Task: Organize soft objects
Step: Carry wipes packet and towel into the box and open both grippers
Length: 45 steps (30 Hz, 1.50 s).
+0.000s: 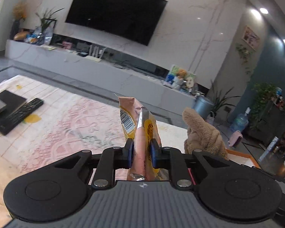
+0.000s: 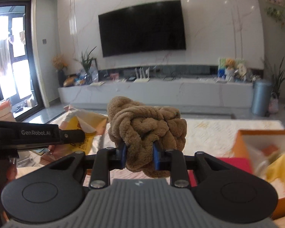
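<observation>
- Two grippers were loaded: left gripper [image 1: 142, 154] clamped a pink-yellow snack packet [image 1: 140, 125] showing a barcode
- Right gripper [image 2: 139, 156] pinched a brown plush knot [image 2: 146, 125]; "GenRobot.AI" was legible on the left gripper's side

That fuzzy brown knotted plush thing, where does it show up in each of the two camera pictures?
Left wrist view: the fuzzy brown knotted plush sits right of centre, beside the pink-and-yellow snack packet clamped in the left gripper.
Right wrist view: the plush fills the centre, clamped in the right gripper.
Shared landmark: the black wall-mounted television.
</observation>
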### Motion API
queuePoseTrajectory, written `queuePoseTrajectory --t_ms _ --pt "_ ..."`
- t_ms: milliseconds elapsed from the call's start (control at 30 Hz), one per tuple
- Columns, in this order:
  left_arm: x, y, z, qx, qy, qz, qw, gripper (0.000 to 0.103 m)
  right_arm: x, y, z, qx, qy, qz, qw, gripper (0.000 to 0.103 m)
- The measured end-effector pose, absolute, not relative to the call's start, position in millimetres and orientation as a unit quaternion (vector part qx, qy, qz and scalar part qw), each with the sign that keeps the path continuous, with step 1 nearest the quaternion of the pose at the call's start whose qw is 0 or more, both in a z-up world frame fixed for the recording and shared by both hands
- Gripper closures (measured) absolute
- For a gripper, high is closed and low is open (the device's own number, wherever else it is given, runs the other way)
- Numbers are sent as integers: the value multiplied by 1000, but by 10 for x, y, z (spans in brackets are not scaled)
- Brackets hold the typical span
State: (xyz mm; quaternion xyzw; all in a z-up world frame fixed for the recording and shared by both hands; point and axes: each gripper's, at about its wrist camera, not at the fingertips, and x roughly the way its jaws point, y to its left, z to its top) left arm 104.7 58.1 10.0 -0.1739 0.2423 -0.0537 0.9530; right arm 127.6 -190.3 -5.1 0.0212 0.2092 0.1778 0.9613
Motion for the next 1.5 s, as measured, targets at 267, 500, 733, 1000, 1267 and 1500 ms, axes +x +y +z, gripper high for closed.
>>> queuePoseTrajectory --t_ms 267,500,733,1000,1267,1500 --pt "1237 -244 306 -165 249 -178 938 83 1192 -3023 171 28 232 132 963 78" --pt "1632 -1094 337 -145 270 -269 913 83 1368 -4039 341 6 280 61 958 77" --pt "2135 -1738 -9 -134 335 -300 883 83 1824 -4786 177 12 394 36 918 77" --pt "2548 -2190 -548 -109 411 -290 857 83 2358 -5033 -333 17 484 33 874 77" --pt "2650 -2342 -918 -66 473 -262 839 83 2622 -5016 -850 7 558 30 829 77" --pt "2611 -2550 -929 7 490 -244 837 83 2706 -5016 -1017 5 571 27 820 76"
